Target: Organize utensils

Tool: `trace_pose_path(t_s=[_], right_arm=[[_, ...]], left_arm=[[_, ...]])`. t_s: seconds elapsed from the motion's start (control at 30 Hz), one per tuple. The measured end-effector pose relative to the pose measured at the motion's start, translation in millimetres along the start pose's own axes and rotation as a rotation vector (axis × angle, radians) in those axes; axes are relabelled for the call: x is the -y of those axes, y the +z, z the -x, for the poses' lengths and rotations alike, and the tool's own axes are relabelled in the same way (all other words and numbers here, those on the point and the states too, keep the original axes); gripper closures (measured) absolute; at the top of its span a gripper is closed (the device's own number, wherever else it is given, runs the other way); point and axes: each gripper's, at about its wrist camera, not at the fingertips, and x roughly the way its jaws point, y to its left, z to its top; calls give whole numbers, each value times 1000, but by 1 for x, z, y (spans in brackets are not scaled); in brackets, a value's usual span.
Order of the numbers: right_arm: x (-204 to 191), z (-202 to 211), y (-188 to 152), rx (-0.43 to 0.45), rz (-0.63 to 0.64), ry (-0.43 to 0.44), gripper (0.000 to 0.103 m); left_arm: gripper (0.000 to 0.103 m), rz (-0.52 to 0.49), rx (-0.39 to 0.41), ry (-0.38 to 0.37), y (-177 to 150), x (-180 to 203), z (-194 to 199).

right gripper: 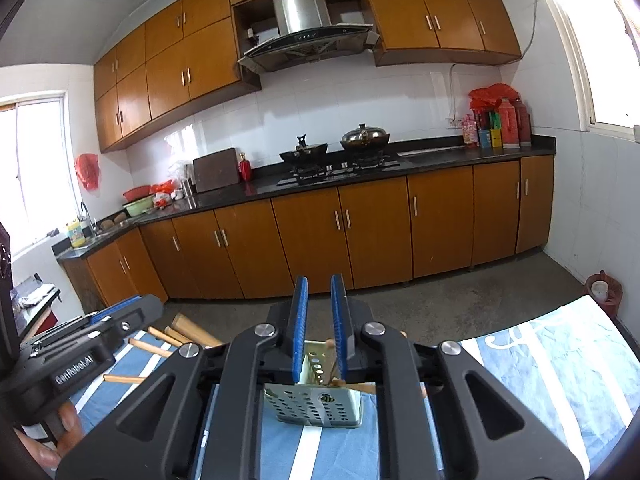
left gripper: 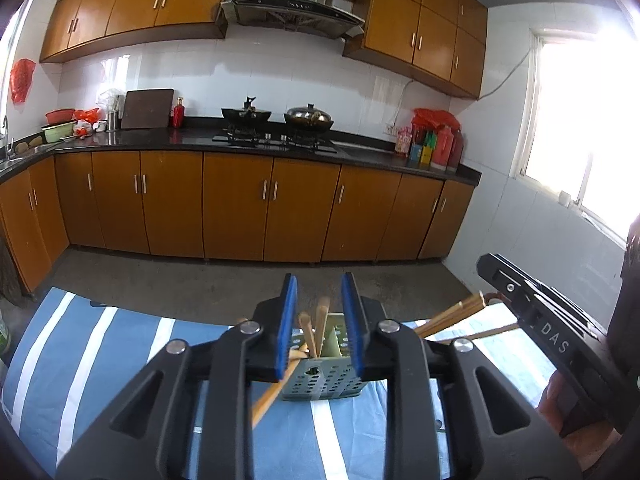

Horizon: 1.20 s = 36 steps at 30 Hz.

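Observation:
A grey-green perforated utensil holder (left gripper: 322, 382) stands on the blue-and-white striped cloth (left gripper: 120, 344). Wooden utensils (left gripper: 314, 330) stand in it. My left gripper (left gripper: 319, 318) is open, its blue pads either side of the holder's top, just in front of it. A wooden stick (left gripper: 272, 390) slants by the left pad; I cannot tell if it is held. More wooden handles (left gripper: 452, 314) lie to the right. My right gripper (right gripper: 319, 326) is open above the holder (right gripper: 316, 404), with a thin wooden stick (right gripper: 332, 362) between its pads. Loose wooden handles (right gripper: 188, 330) lie left.
The table edge (left gripper: 200, 312) drops to a concrete floor (left gripper: 240, 276). Orange kitchen cabinets (left gripper: 240, 208) and a black counter with a stove (left gripper: 272, 140) run along the far wall. The right gripper body (left gripper: 552, 328) is at the right; the left gripper body (right gripper: 80, 340) shows at left.

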Motion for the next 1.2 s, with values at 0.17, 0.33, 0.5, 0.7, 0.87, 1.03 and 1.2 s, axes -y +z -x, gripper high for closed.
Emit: trace_pose_path(t_s=[0.17, 0.33, 0.5, 0.7, 0.87, 1.03, 1.2], right_arm=[[2, 22, 1, 32, 4, -8, 74], [-1, 49, -10, 62, 18, -20, 62], [-12, 79, -38, 81, 53, -30, 41], [-29, 97, -78, 76, 103, -50, 19], [-41, 105, -108, 84, 149, -102, 8], [-47, 115, -133, 92, 187, -143, 2], [-42, 117, -153, 61, 155, -150, 2]], left_arm=[[70, 15, 36, 5, -1, -7, 25], [57, 20, 71, 19, -14, -21, 63], [36, -6, 120, 55, -45, -29, 102], [9, -53, 151, 111, -91, -31, 130], [4, -66, 143, 147, -124, -33, 137], [4, -122, 158, 188, -149, -25, 143], [4, -149, 154, 207, -169, -21, 146]])
